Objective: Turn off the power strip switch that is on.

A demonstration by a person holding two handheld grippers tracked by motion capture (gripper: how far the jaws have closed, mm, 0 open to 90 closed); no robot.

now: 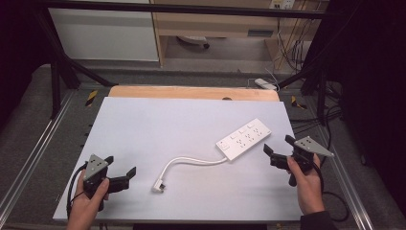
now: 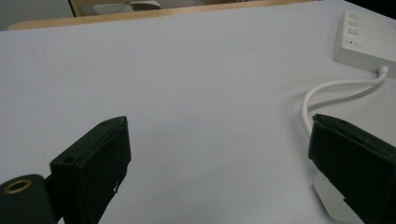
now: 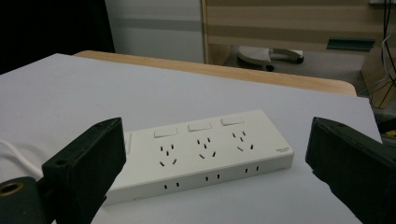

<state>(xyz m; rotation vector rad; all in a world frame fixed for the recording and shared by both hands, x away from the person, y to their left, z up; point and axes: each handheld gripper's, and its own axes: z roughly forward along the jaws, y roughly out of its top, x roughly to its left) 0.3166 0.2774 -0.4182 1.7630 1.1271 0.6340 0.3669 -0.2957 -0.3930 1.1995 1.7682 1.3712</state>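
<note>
Both the left gripper (image 1: pixel 125 175) and right gripper (image 1: pixel 277 149) are held agape and empty. The power strip (image 1: pixel 244 139) and its plug (image 1: pixel 159 185) lie untouched, so an approach is judged pending; the plug probably needs grasping next.

White-topped table (image 1: pixel 143 124), grey floor (image 1: pixel 28 110), wooden shelf unit (image 1: pixel 210 24), black frame (image 1: pixel 191 8)

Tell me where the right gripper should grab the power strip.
Grip the power strip across its narrow width at the near right end, coming from above with the right gripper. It lies flat and its long sides are straight and parallel, so open fingers should fit there, probably securely.
</note>
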